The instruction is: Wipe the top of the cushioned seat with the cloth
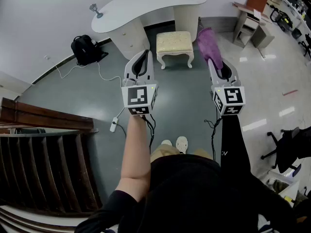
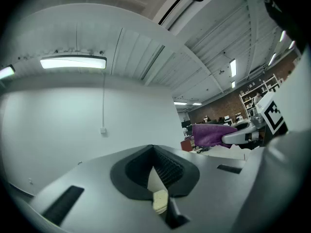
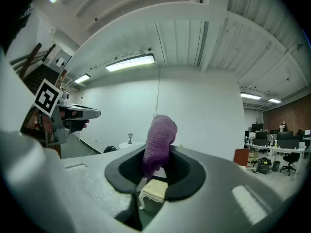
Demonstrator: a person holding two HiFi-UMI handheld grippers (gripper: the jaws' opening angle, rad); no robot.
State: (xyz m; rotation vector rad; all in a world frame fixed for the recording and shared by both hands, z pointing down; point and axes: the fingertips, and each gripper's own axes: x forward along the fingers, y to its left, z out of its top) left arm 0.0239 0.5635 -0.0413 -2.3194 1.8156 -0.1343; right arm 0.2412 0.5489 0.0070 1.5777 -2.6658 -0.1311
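Purple fuzzy cloth clamped upright in right gripper. Left gripper jaws together, empty. Cream cushioned seat beyond both.

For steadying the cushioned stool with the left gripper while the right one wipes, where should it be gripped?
Probably the near-left leg, just under the white frame of the cushioned stool, approached from the person's side. That leg is slim and upright, so the left gripper could close across it, leaving the cushion top free for the purple cloth in the right gripper.
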